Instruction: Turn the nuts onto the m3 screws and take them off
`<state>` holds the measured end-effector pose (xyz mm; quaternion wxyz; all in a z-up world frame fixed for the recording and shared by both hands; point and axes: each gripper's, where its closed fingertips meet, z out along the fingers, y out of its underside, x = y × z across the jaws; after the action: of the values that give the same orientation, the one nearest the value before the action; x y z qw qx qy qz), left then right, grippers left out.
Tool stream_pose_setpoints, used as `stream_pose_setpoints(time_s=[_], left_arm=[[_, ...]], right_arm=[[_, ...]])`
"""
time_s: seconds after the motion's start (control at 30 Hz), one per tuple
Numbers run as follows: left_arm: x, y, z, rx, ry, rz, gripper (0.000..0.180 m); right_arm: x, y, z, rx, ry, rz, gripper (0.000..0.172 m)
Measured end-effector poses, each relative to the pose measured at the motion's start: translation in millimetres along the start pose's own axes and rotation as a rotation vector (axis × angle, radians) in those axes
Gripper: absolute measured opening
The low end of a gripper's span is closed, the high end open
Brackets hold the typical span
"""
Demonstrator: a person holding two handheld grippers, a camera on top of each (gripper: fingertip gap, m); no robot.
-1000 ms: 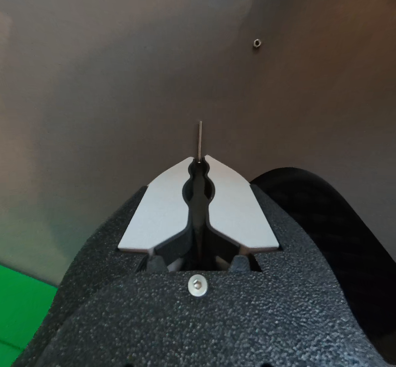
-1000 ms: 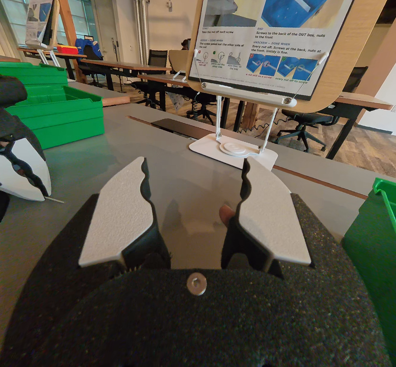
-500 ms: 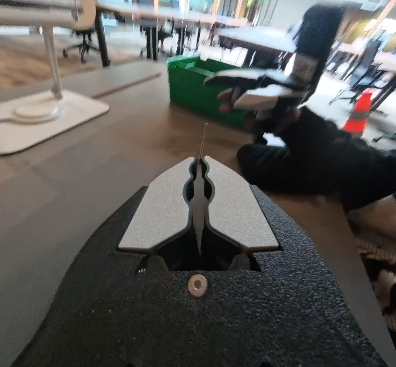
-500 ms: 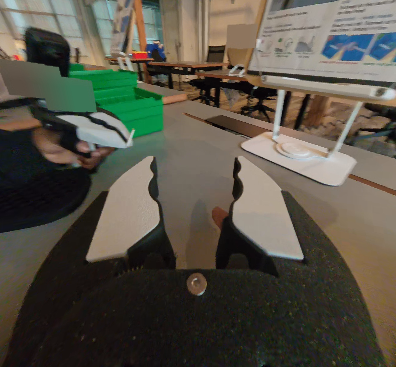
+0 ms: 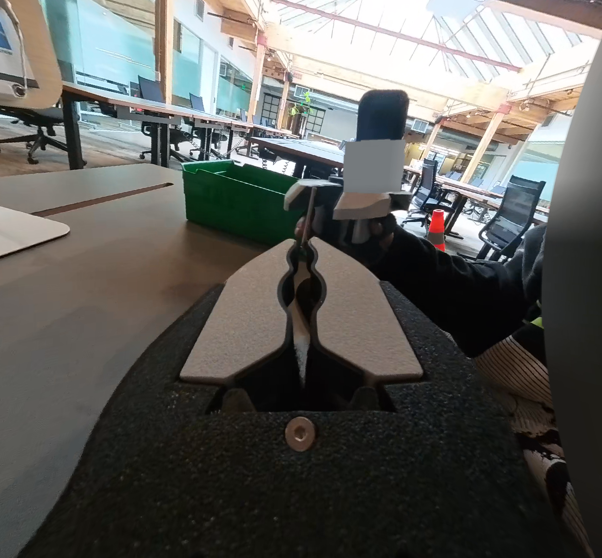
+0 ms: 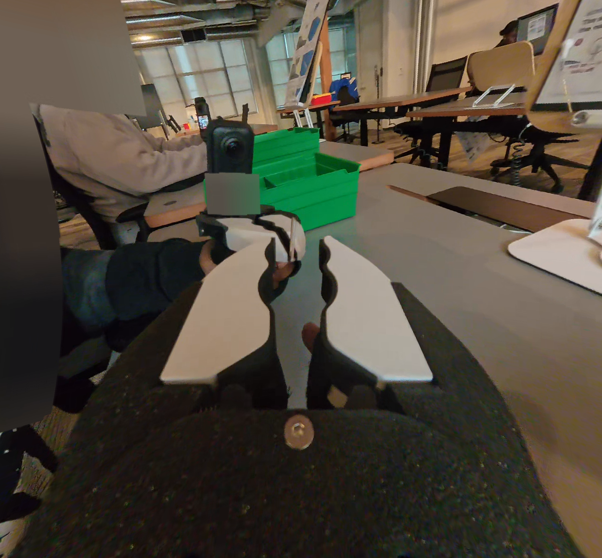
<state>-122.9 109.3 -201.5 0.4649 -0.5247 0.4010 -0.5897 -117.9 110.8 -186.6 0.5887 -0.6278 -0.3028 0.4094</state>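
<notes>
The left tongs (image 5: 301, 244) were pinched shut on a thin screw (image 5: 308, 217), its long axis jutting forward past the tips. Just beyond, the right tongs (image 6: 294, 243) stood part open and empty, the screw (image 6: 292, 239) ahead between their tips, untouched. No nut showed. Green bins (image 6: 321, 190) sat farther back on the table (image 6: 456, 265).
</notes>
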Motion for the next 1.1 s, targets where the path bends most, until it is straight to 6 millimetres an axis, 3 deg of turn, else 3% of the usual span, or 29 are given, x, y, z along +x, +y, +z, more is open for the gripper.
stream_pose_setpoints(time_s=[0.2,0.57,1.1], left_arm=[[5.8,3.2,2.0,-0.019,0.019,0.016,0.003],[4.2,23.5,0.6,-0.161,-0.029,0.130,0.017],[4.8,30.9,1.4,-0.215,-0.043,0.187,0.009]], right_arm=[[-6.5,-0.9,5.9,-0.025,-0.018,-0.028,0.001],[-16.6,-2.1,13.1,-0.152,0.003,-0.083,0.001],[-16.3,13.6,22.1,-0.247,-0.007,-0.068,0.001]])
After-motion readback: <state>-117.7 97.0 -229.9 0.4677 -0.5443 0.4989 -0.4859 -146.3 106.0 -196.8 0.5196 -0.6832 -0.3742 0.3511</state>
